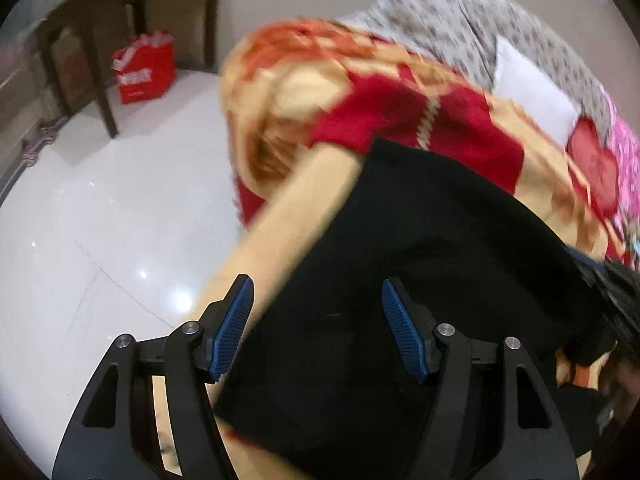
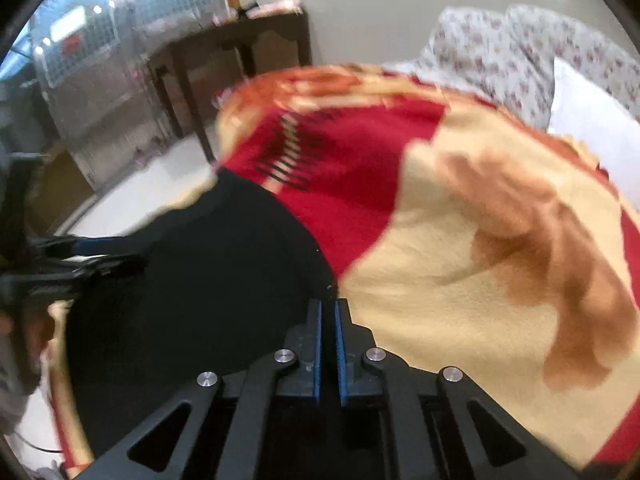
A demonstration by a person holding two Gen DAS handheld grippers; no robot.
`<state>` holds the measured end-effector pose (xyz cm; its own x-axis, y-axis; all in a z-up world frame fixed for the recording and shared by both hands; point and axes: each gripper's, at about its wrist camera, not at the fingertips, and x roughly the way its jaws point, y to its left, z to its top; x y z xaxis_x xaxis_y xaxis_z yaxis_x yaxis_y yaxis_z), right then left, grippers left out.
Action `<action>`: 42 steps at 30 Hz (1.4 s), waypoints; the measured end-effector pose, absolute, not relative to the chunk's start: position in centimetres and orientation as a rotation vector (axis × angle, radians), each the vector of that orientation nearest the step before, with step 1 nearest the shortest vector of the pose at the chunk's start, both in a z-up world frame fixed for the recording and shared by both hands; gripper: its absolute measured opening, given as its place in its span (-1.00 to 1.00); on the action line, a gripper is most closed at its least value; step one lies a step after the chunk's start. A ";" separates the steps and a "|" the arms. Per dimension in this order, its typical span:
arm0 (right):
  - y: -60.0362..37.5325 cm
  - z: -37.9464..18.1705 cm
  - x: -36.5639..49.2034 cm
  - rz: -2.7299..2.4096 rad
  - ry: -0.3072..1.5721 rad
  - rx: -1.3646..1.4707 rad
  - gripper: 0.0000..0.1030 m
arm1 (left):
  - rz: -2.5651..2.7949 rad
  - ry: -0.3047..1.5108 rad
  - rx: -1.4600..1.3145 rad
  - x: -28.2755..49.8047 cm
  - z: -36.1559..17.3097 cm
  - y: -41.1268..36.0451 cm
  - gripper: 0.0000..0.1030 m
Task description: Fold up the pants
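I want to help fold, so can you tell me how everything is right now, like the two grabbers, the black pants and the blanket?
left gripper: fingers open wide, over the pants, holding nothing.
right gripper: fingers nearly shut at the pants' edge; a grip on cloth cannot be told.
black pants: lying flat on the blanket, apparently already folded over.
blanket: spread out under the pants.
red bag: standing upright on the floor.

Bed under my claws, blanket spread over it.
The red-and-cream blanket (image 2: 460,280) covers the bed; black pants (image 1: 420,272) lie flat on it, floral pillows (image 1: 440,20) and a white pillow (image 1: 532,92) at the far end (all rather blurred).
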<state>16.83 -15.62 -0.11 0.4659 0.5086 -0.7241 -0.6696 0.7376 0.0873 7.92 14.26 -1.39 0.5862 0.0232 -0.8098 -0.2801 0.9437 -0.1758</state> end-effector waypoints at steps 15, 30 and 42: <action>-12.2 -4.9 -1.1 0.863 0.905 -0.089 -0.89 | 0.214 0.739 -0.306 -0.8 5.0 16.1 0.41; -30.5 -1.3 7.9 0.201 0.911 0.168 -0.12 | 0.092 0.910 -0.159 1.3 -2.5 5.1 0.42; -32.0 -3.8 15.8 -0.067 0.972 0.200 -0.32 | 0.092 0.934 -0.148 2.0 -3.3 4.8 0.45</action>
